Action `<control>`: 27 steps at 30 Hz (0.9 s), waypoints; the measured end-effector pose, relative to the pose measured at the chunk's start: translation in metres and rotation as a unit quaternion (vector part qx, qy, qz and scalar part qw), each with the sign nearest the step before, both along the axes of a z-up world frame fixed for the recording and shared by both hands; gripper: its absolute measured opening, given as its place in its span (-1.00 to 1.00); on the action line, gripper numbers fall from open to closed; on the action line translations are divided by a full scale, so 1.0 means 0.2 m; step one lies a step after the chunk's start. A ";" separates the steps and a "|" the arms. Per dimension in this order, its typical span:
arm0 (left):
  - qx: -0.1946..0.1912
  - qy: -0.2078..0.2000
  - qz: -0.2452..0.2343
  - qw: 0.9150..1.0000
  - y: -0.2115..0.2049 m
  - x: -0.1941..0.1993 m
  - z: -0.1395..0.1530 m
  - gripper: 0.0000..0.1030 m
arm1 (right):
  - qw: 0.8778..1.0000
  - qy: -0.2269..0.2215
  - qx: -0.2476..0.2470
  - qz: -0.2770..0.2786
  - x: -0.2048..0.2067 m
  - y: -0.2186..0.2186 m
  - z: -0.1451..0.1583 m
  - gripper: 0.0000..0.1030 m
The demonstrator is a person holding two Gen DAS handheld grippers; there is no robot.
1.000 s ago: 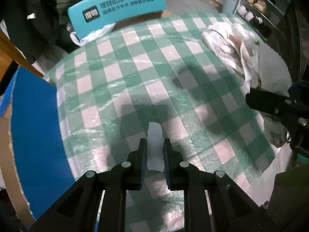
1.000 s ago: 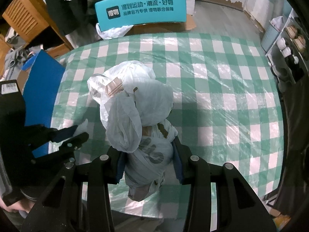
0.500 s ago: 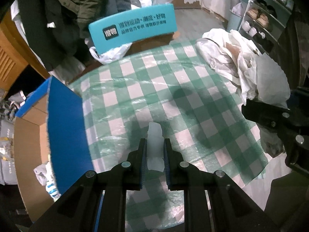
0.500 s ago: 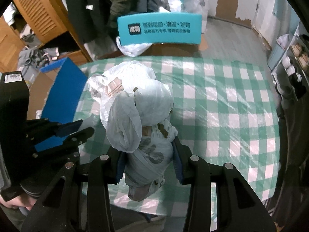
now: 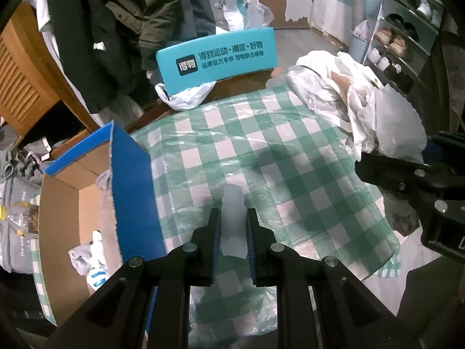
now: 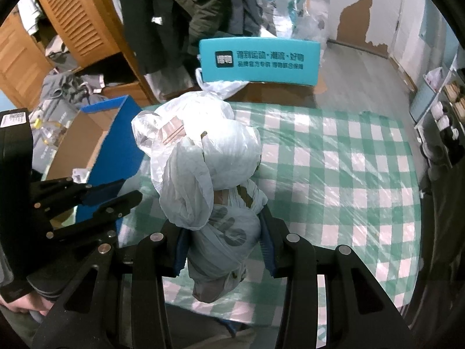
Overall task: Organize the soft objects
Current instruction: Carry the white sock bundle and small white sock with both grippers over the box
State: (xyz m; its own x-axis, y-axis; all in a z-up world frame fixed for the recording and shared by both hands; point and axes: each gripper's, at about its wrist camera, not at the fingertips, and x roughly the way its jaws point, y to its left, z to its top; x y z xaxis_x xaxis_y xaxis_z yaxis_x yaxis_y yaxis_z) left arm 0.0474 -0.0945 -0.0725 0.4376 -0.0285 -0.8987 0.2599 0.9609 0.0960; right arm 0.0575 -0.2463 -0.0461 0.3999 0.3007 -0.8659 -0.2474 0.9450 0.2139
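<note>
Right wrist alone shows right hand-held gripper (image 6: 223,241) clamping bundled plastic bags (image 6: 203,168).

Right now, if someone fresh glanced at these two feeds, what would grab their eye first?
The bundle of white plastic bags clamped in the right gripper, above the green checked tablecloth. Next, the small strip of white plastic pinched in the left gripper. Beside the table's left edge stands an open blue cardboard box with soft items inside.
</note>
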 end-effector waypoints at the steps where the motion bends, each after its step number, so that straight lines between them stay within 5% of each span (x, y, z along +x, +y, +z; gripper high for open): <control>1: -0.001 -0.002 0.001 1.000 0.01 0.00 0.01 -0.68 | 1.000 -0.001 0.000 0.003 0.00 0.01 0.01 -0.22; 27: -0.018 -0.035 0.078 0.996 0.49 -0.07 0.15 -0.68 | 0.997 -0.016 0.007 0.081 0.06 0.50 0.11 -0.22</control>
State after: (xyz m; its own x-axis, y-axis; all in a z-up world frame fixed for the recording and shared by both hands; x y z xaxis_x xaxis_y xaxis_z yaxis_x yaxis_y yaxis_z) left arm 0.0333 0.0035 -0.0422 0.5015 0.0129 -0.8650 0.1008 0.9922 0.0732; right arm 0.0688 -0.1464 -0.0248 0.3727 0.3761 -0.8483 -0.4034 0.8890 0.2169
